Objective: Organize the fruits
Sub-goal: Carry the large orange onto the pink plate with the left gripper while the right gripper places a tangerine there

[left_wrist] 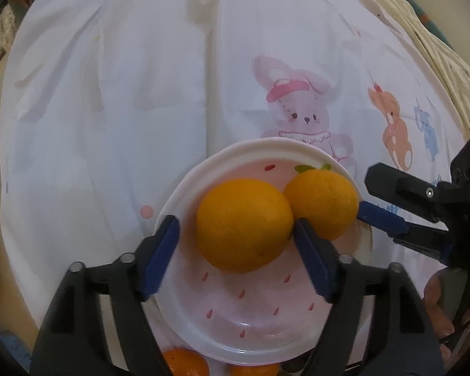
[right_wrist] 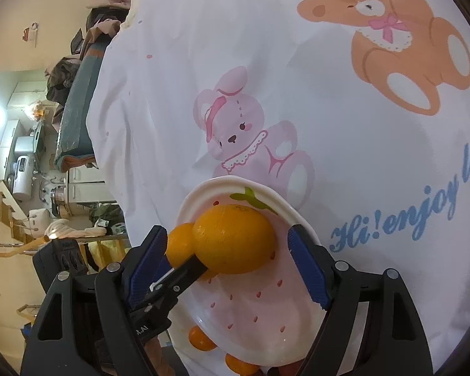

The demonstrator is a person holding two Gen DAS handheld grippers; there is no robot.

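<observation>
Left wrist view gives me two oranges touching on the strawberry-print plate [left_wrist: 178, 194]: the big orange [left_wrist: 244, 225] sits between my left gripper [left_wrist: 236, 253], whose pads stand clear of it, and the small orange [left_wrist: 324, 203] lies at the far rim, one blue finger of the right gripper [left_wrist: 369, 197] reaching it. Right wrist view shows my right gripper [right_wrist: 227, 266] spread wide around its orange [right_wrist: 235, 238], plus blue lettering [right_wrist: 407, 216] on the cloth [right_wrist: 172, 62] and two more oranges [right_wrist: 200, 338] under the plate edge.
</observation>
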